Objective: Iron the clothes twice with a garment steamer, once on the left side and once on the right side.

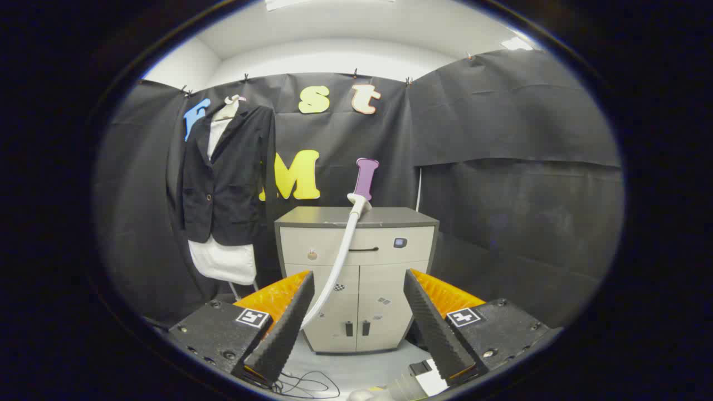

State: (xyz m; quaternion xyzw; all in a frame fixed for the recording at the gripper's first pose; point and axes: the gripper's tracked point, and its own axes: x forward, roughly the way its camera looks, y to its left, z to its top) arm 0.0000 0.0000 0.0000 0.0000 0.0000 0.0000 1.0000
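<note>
**Gripper clear of steamer, cabinet ahead**

Booth walled in black cloth, pale ceiling at top. Grey-topped cabinet sits at frame centre, on a pale floor. Steamer head lies on its top edge, hose dropping down the front. Dark jacket hangs upper left, beside the cabinet. Gripper fingers spread wide, holding nothing.

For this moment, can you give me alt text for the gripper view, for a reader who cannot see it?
The open gripper holds nothing, its fingers apart and pointing at a cabinet. A steamer head rests on the cabinet's top, its white hose hanging down the front. A dark jacket hangs beyond, to the cabinet's left.
</note>
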